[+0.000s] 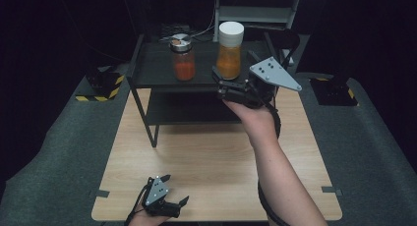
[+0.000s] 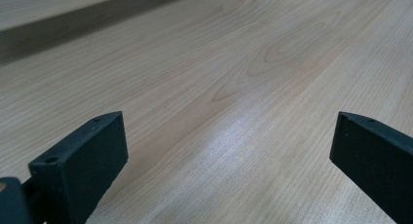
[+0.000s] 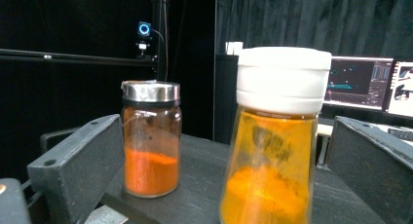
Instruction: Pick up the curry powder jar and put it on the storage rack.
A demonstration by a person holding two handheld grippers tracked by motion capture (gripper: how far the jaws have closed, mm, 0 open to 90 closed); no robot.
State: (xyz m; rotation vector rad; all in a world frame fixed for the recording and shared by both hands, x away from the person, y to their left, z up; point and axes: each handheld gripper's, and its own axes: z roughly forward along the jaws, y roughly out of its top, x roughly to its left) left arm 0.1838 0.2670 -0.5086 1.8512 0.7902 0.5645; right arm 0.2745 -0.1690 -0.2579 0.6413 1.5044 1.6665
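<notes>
Right gripper (image 1: 222,81): one, jaws spread, raised at the front edge of the black shelf (image 1: 147,69), the white-capped jar (image 1: 230,49) between the jaws, contact not discernible. Left gripper (image 1: 173,189): one, jaws spread over the bare wooden table (image 1: 206,157). Jars: two, both on the shelf top; the metal-lidded jar (image 1: 182,58) stands apart to the left. White-capped jar's base cut off in the right gripper view (image 3: 272,151); two lit monitors (image 3: 360,83) behind

No readable text; embossed mark on white-capped jar (image 3: 272,156) blurred, monitor (image 3: 359,82) contents too small.
</notes>
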